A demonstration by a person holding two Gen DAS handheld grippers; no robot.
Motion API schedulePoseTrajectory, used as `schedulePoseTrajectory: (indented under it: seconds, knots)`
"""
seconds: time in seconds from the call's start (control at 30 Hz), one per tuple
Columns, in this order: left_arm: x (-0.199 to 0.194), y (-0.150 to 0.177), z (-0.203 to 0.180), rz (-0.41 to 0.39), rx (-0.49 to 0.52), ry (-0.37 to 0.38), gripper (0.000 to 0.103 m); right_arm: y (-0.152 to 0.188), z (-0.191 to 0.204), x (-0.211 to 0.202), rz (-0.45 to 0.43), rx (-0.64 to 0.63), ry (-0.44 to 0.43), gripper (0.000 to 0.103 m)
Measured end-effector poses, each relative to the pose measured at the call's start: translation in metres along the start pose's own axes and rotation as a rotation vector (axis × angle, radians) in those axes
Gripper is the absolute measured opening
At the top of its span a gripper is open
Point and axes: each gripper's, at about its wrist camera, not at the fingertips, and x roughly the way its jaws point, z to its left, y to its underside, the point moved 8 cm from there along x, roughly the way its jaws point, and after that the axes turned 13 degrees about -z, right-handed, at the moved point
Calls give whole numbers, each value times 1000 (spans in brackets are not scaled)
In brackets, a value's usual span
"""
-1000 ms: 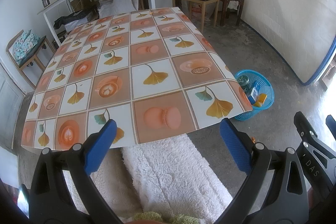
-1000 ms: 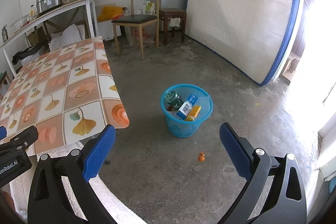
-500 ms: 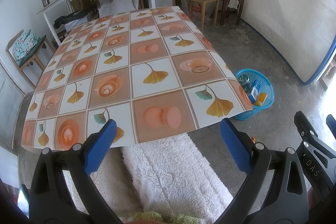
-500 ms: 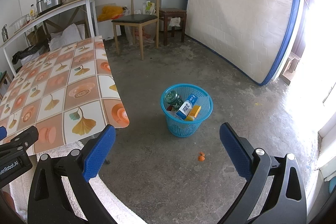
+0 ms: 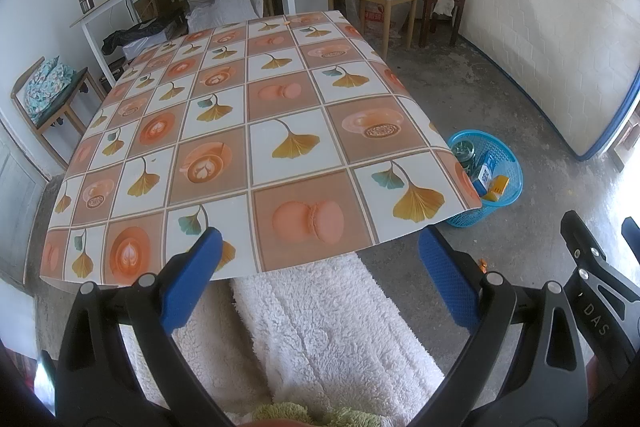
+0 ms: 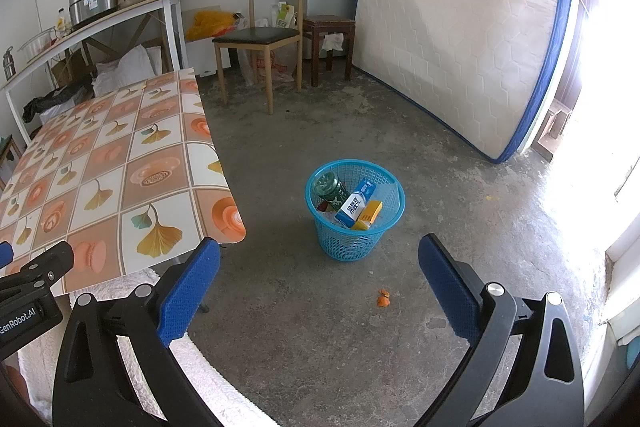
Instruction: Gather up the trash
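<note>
Nothing has shifted across the last second: both claws hang wide open and empty, exactly as before, above the white shaggy rug [image 5: 332,323]. The left claw [image 5: 316,275] faces the desk in its orange-and-white ginkgo-print oilcloth [image 5: 256,131], which carries no litter in view. The right claw [image 6: 318,283] looks to the concrete floor, where the round blue plastic mesh basket [image 6: 354,243] at 12 o'clock already holds a green bottle [image 6: 330,187], a blue-and-white carton [image 6: 354,205] and a yellow box [image 6: 368,215]. One small orange scrap [image 6: 384,301] lies loose at 1 o'clock, just short of the basket, and is probably the last piece to collect.
</note>
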Motion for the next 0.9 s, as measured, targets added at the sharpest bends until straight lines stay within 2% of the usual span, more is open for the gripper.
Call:
schedulePoseTrajectory:
  seconds: [0.9]
  knots:
    - [0,0,0,1,-1,2,95,1,2,-1,-2,-3,0,97]
